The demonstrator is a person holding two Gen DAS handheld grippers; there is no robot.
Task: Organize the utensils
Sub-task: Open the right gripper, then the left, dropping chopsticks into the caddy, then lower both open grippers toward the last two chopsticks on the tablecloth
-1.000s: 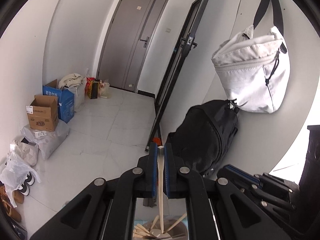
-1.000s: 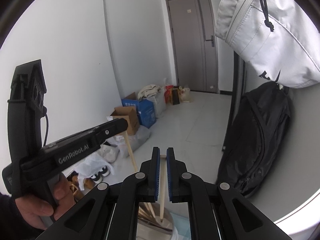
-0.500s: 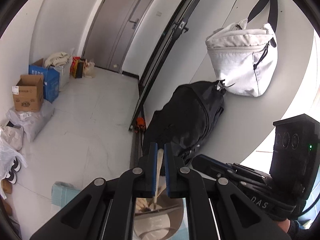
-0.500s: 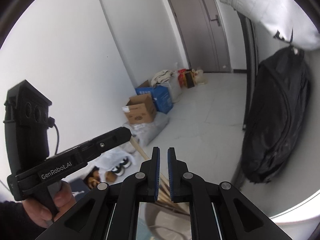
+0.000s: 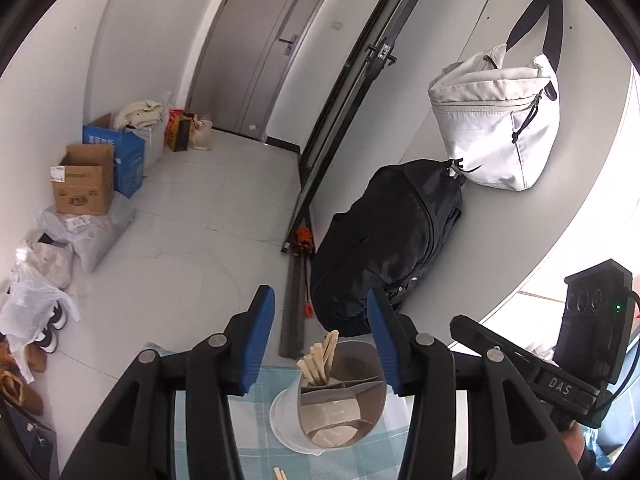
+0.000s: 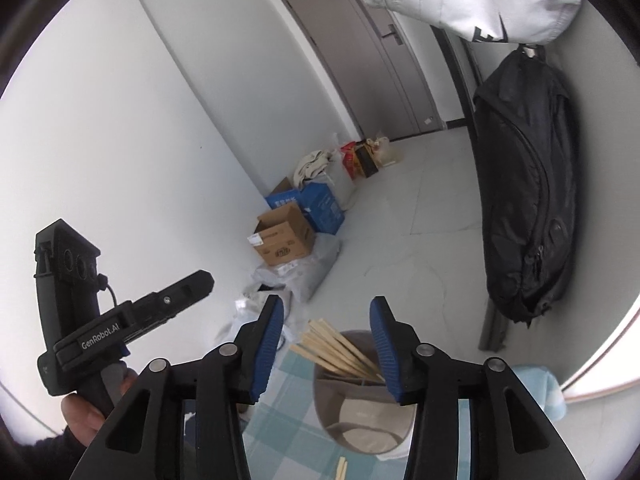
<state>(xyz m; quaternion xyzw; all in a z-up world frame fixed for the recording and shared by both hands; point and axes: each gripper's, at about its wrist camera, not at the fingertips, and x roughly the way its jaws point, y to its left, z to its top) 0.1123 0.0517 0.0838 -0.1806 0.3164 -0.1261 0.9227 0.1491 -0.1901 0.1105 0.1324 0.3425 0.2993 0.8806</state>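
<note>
Left wrist view: the left gripper (image 5: pixel 320 340) hangs over a table covered in a blue-and-white checked cloth (image 5: pixel 256 412), its blue-padded jaws having just been opening; they now stand well apart with nothing pressed between them. Framed in the gap is a translucent utensil holder (image 5: pixel 332 408) with inner dividers, standing near the far edge of the tabletop, and a bundle of wooden chopsticks (image 5: pixel 320 360) leans upright in its rear left compartment. Two more chopstick ends (image 5: pixel 280 473) lie on the cloth at the near edge. To the right, the right gripper (image 5: pixel 520 364) reaches in. In the right wrist view, the left gripper sits at the left in a hand (image 6: pixel 86 420); the right gripper's jaws have likewise just been opening and hold nothing, the chopsticks resting in the holder between them.
</note>
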